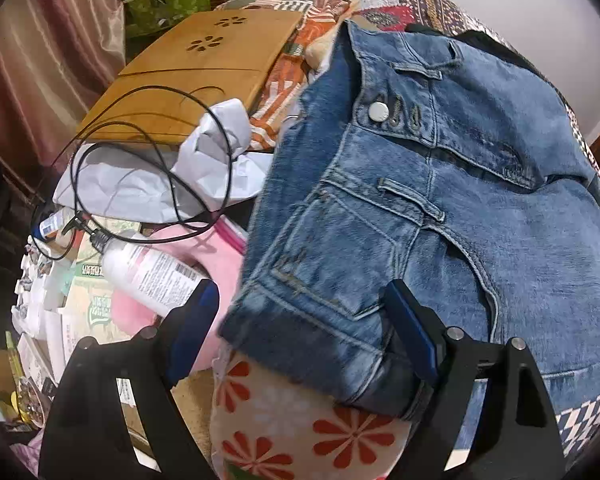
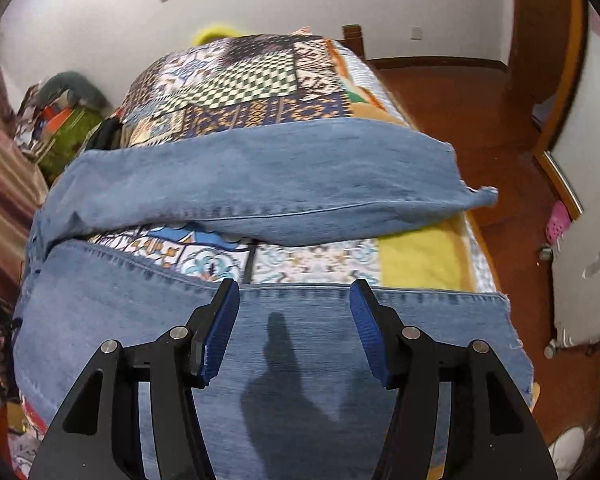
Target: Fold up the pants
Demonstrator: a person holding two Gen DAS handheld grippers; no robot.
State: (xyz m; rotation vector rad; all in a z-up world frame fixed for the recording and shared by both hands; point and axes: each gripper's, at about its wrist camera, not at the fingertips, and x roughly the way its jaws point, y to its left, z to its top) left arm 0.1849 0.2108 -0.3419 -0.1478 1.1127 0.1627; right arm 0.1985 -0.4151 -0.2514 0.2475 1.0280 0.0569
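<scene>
Patchwork bedding covers the bed (image 2: 240, 76) where the jeans (image 2: 260, 176) lie spread, both legs stretched toward the right edge. Left of the bed, an open cardboard box (image 1: 88, 304) holds a white bottle (image 1: 152, 276) and papers beside a pink cushion (image 1: 216, 264). The left claw (image 1: 300, 320) gapes wide around the jeans' waistband corner. The right claw (image 2: 296, 328) hovers spread wide over the nearer leg.
</scene>
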